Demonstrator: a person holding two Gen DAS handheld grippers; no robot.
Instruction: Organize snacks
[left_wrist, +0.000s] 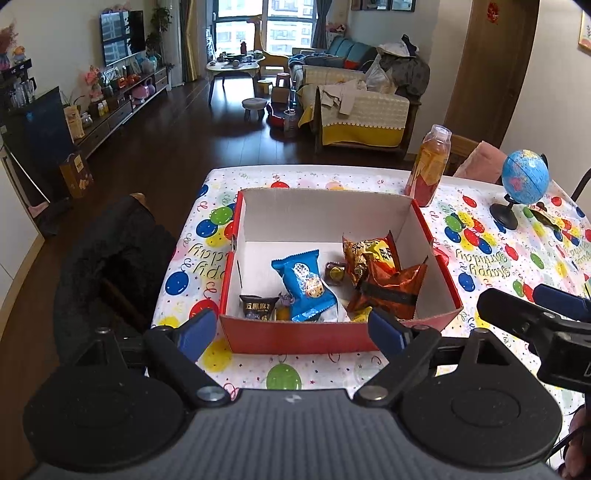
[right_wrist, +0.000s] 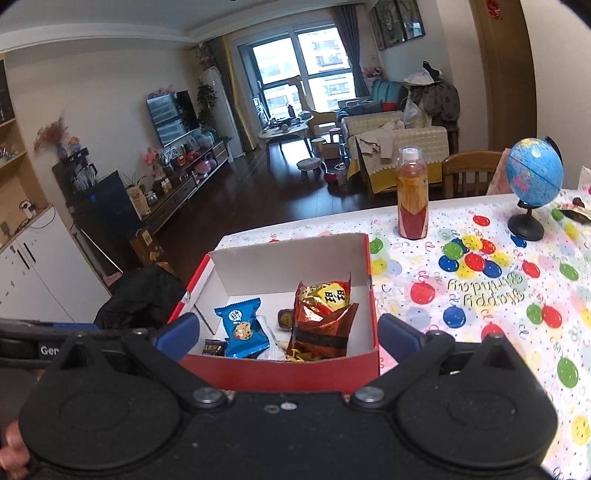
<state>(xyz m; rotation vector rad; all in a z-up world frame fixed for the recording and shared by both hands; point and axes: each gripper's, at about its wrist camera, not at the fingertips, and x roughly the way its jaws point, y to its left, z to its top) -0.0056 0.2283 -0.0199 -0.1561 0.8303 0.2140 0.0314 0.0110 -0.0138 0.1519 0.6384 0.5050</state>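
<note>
The table (left_wrist: 480, 266), under its balloon cloth, carries the red box (left_wrist: 295, 336) near the front edge, with a bottle (left_wrist: 428, 166) and a globe (left_wrist: 524, 177) well behind it. The snacks sit inside the box: an orange bag (left_wrist: 388, 284) against the right wall, a blue cookie pack (left_wrist: 304, 284) in the middle, a small black sachet (left_wrist: 258, 306) at the front left, and a few tiny sweets between them. One more wrapper (right_wrist: 574, 212) lies out by the globe, and I would guess that is what remains to gather.

To do that well, a gripper should cross over the box, come down flat on the wrapper and pinch it near the middle, keeping clear of the globe's stand.

Both tools hang in front of the box, tilted down toward it. The left gripper (left_wrist: 291, 330) is spread wide and empty; the right gripper (right_wrist: 286, 332) is likewise spread, nothing between its pads, straddling the box's near wall without touching.
</note>
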